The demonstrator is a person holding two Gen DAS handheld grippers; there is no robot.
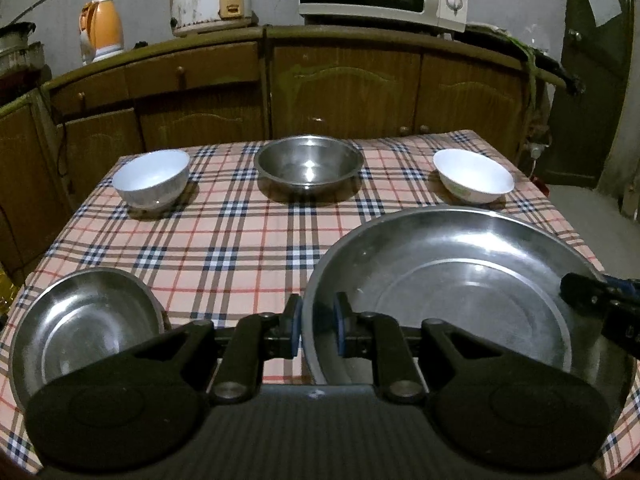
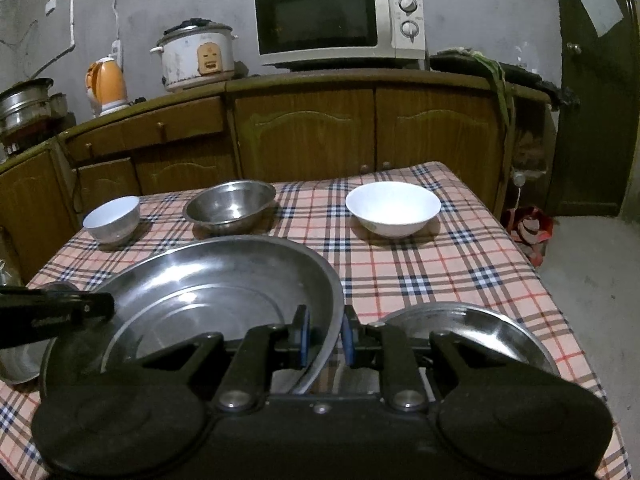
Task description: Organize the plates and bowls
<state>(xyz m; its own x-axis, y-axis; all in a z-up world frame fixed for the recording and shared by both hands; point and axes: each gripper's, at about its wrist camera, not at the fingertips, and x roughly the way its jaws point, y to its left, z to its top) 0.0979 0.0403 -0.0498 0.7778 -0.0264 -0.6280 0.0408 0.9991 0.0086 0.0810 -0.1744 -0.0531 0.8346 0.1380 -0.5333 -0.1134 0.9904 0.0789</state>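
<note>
Both grippers, left [image 1: 317, 330] and right [image 2: 325, 338], pinch opposite rims of the big steel plate [image 1: 460, 292] near the table's [image 1: 240, 240] front edge; lift level, keeping both grips even.

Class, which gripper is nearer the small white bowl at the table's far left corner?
Left. The left gripper grips the big steel plate's left rim, on the small white bowl's side; the right gripper grips its right rim, farther away.

A pink cloth [image 1: 240, 240] checked in navy, white and red covers the bench. Two bowls are white [image 1: 152, 178] [image 1: 474, 176]; the pans are silver steel [image 1: 460, 292]. At 10 o'clock stands an orange kettle [image 1: 102, 30]; the cupboards [image 1: 344, 92] are brown wood.
</note>
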